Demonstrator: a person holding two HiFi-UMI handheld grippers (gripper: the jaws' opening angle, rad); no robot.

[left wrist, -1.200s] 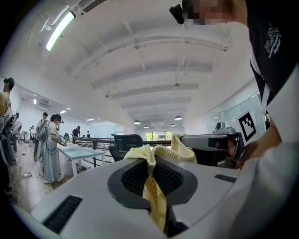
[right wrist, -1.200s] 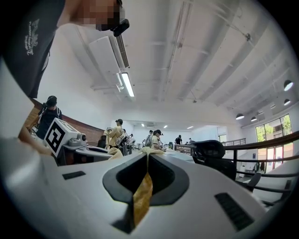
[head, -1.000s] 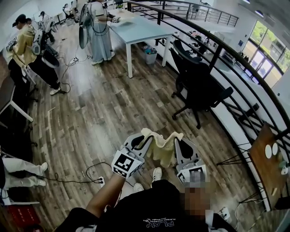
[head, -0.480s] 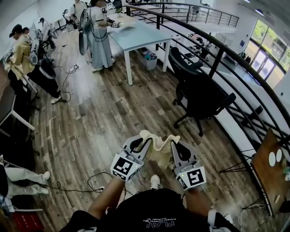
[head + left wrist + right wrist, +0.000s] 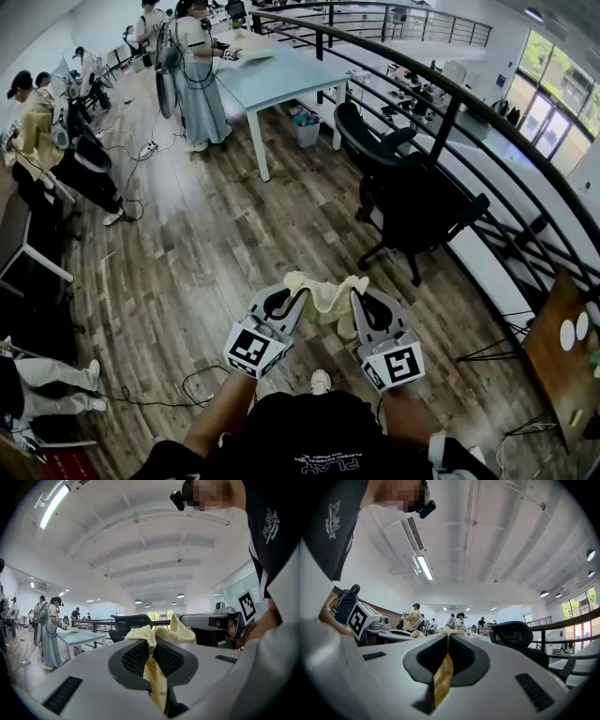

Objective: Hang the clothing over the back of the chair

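Note:
A pale yellow garment [image 5: 325,298] hangs between my two grippers in the head view, sagging in the middle. My left gripper [image 5: 296,293] is shut on its left edge, and the cloth [image 5: 151,654] runs pinched between the jaws in the left gripper view. My right gripper [image 5: 355,294] is shut on the right edge, where a yellow fold [image 5: 443,680] shows between its jaws. A black office chair [image 5: 412,202] stands ahead and to the right, its back towards the railing. The same chair's back [image 5: 131,622] shows beyond the left gripper, and its headrest [image 5: 511,632] beyond the right one.
A curved black railing [image 5: 487,122] runs along the right. A pale blue table [image 5: 281,70] stands ahead with a bin [image 5: 306,129] beneath it. Several people [image 5: 192,70] stand at the far left and at the table. A cable [image 5: 150,398] trails over the wooden floor.
I have walked forward with both grippers and the garment held level. The chair and table lie nearer and lower in the head view than a second ago.

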